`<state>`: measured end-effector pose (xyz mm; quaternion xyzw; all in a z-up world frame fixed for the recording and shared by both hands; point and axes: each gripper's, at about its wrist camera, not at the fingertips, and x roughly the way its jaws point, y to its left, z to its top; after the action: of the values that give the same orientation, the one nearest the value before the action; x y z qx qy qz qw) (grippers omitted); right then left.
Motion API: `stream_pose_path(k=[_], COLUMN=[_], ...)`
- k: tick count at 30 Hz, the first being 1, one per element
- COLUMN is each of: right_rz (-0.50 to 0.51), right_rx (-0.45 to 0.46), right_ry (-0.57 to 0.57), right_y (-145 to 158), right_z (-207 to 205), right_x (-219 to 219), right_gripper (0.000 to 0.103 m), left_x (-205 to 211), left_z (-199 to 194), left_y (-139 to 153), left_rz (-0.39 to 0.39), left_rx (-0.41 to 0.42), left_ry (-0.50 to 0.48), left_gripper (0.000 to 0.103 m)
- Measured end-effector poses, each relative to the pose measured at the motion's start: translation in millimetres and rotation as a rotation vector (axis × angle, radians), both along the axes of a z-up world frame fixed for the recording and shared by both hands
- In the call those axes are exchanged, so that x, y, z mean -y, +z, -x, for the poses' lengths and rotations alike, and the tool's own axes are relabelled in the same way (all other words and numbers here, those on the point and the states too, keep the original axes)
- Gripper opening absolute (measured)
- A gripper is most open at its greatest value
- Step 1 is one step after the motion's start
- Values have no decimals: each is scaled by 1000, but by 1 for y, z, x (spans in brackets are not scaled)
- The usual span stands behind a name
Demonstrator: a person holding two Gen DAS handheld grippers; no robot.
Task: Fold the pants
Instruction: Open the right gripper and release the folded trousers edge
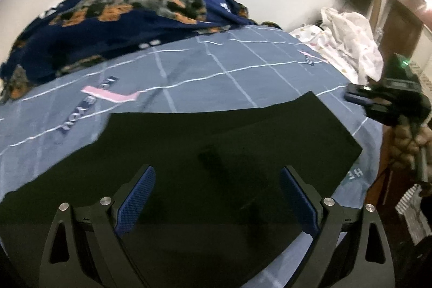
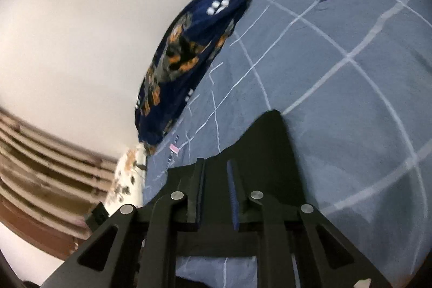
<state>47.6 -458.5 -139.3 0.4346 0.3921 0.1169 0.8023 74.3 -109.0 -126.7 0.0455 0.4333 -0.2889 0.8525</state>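
The black pants (image 1: 216, 142) lie spread flat on a blue-grey checked bedsheet (image 1: 189, 72), one layer folded over another, with a straight far edge.

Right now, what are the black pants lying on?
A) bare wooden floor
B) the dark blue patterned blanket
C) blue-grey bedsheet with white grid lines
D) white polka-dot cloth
C: in the left wrist view the black pants lie flat on the blue-grey bedsheet with white grid lines; the dark blue blanket is bunched behind them and the white dotted cloth lies off to the side.
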Motion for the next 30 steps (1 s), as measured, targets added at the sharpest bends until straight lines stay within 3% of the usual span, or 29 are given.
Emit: stream_pose_path(k=[6, 10, 12, 16, 21, 22, 23, 26, 30], right_rz=[70, 107, 72, -74, -110, -114, -104, -110, -68], right_rx=[-52, -119, -145, -145, -115, -88, -69, 0, 23], right_ry=[114, 82, 48, 15, 1, 3, 14, 94, 173], right_y=[-22, -43, -56, -75, -70, -64, -58, -41, -33], right_z=[-46, -49, -45, -40, -35, -31, -25, 2, 42], right_x=[-15, 0, 15, 34, 37, 38, 38, 33, 21], right_gripper=[15, 14, 2, 0, 1, 11, 11, 11, 11], left_x=[28, 36, 40, 42, 43, 44, 45, 46, 47], left_z=[-1, -3, -5, -7, -6, -5, -5, -2, -1], left_y=[-17, -28, -33, -42, -49, -48, -48, -47, -50], left_rz=[-37, -49, -52, -59, -81, -89, -100, -120, -120], left_rx=[-13, -47, -64, -99, -105, -99, -89, -72, -79], left_ry=[-46, -56, -59, -49, -45, -48, -51, -57, -49], left_gripper=[93, 93, 93, 93, 93, 93, 93, 93, 93])
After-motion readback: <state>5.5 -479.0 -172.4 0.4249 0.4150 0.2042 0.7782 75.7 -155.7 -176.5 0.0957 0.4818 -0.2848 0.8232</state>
